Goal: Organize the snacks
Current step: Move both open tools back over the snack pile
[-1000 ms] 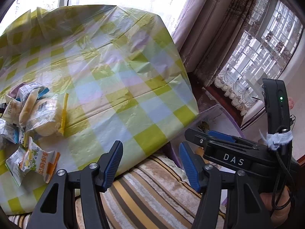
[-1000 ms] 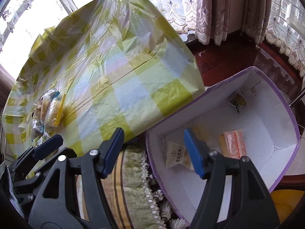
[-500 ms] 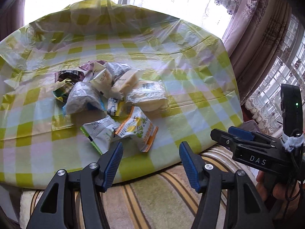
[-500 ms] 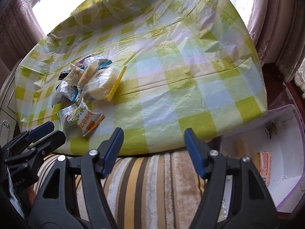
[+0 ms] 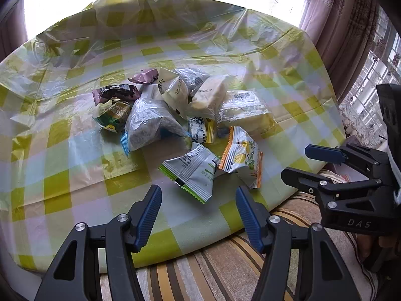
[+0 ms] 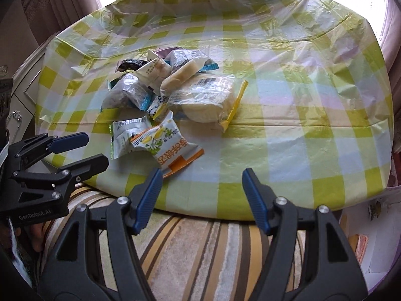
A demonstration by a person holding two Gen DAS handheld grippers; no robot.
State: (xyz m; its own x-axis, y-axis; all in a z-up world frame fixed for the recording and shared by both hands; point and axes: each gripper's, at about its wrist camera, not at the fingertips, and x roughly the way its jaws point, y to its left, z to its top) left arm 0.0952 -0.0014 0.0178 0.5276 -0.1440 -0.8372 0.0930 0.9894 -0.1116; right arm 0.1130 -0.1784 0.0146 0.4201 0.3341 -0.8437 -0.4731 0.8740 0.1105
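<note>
A pile of several wrapped snacks (image 5: 175,115) lies on the table with the yellow-green checked plastic cloth (image 5: 62,150). Nearest the front edge are a green-and-white packet (image 5: 193,173) and an orange-and-white packet (image 5: 240,158). My left gripper (image 5: 198,193) hovers open and empty just before the green-and-white packet. In the right wrist view the same pile (image 6: 170,87) lies left of centre, and the orange-and-white packet (image 6: 165,145) sits just beyond the left fingertip. My right gripper (image 6: 202,175) is open and empty over the table's front edge. Each gripper appears in the other's view: right gripper (image 5: 298,161), left gripper (image 6: 95,149).
A striped cushion (image 6: 200,250) lies under both grippers in front of the table. A white-lined box (image 6: 356,225) with an orange packet (image 6: 362,244) shows at the lower right. Curtains (image 5: 351,25) hang at the right. A white cabinet (image 6: 22,82) stands to the left.
Both views have swung left, away from the box on the floor and onto the snack pile, which now sits near the centre. Both jaws keep the same gap.
</note>
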